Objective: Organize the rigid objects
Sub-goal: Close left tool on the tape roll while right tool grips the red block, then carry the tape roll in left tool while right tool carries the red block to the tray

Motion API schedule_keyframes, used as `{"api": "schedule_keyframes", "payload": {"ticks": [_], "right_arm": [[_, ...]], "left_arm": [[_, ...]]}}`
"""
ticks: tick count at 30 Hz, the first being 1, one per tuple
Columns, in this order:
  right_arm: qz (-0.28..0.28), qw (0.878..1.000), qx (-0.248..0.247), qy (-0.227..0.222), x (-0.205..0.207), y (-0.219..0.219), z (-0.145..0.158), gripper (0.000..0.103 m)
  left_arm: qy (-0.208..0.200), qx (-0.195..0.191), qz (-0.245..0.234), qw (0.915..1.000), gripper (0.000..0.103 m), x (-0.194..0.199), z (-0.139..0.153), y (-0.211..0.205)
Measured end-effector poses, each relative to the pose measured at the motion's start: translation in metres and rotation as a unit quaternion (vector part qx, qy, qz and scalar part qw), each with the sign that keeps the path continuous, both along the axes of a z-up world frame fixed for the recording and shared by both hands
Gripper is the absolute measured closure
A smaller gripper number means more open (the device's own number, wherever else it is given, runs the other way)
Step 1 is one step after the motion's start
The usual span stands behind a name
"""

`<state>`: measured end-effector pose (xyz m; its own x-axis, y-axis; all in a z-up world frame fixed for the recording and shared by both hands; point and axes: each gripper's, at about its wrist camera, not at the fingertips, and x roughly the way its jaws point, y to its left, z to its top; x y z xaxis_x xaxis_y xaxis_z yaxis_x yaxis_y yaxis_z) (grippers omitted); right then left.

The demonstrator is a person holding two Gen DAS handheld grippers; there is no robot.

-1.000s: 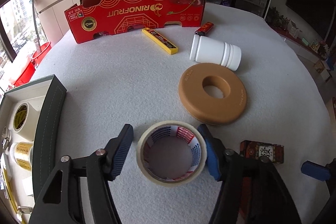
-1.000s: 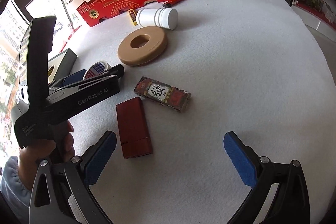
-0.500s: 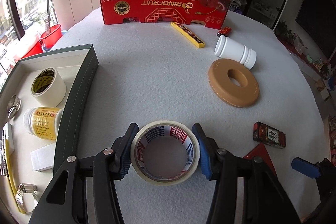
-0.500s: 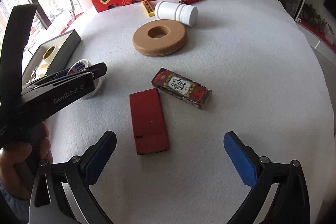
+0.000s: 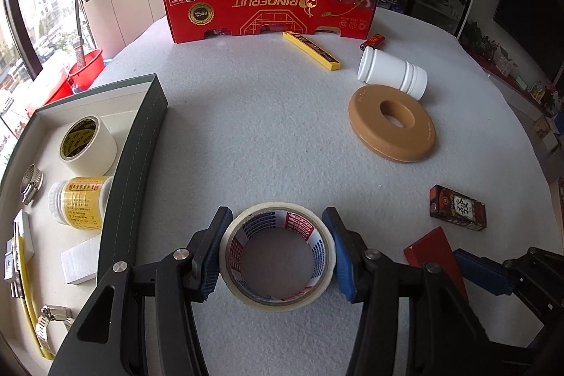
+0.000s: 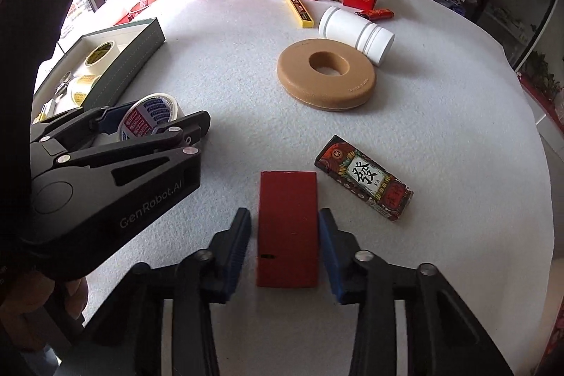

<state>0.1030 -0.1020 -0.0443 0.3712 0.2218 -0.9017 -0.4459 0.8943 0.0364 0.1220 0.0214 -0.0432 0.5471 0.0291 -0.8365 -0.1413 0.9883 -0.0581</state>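
Two tongs are seen over the white felt surface [image 6: 440, 115]. A flat, dark red rectangular block [image 6: 287, 228] is lain near the front edge, its long axis pointing away from the camera; the right tongs [image 6: 284, 231] have just closed onto its long sides. The left tongs [image 5: 276, 251] are clamped on a tape roll [image 5: 276, 256]. Open felt is left ahead.

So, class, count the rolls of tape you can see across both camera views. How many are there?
2. One roll of tape sits between the left gripper's pads; a cream roll stands in the grey tray. Others may be hidden.
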Motion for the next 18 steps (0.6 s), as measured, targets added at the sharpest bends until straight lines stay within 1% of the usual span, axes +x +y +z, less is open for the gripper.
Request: {"api": "schedule_keyframes", "payload": {"ticks": [2,6,18], "right_arm": [[-0.009,1.0,0.006,0.005,0.001,-0.001,0.001,0.067],[-0.03,0.999,0.034,0.018,-0.005,-0.011,0.005,0.068],[-0.062,0.995,0.08,-0.014,-0.03,-0.037,0.047,0.068]], "left_arm": [[0.002,-0.012,0.0,0.9999,0.047,-0.004,0.002,0.001],[-0.004,-0.017,-0.003,0.9998,0.047,-0.016,0.009,-0.001],[-0.049,-0.053,-0.03,0.9969,0.047,-0.054,0.053,-0.017]]}}
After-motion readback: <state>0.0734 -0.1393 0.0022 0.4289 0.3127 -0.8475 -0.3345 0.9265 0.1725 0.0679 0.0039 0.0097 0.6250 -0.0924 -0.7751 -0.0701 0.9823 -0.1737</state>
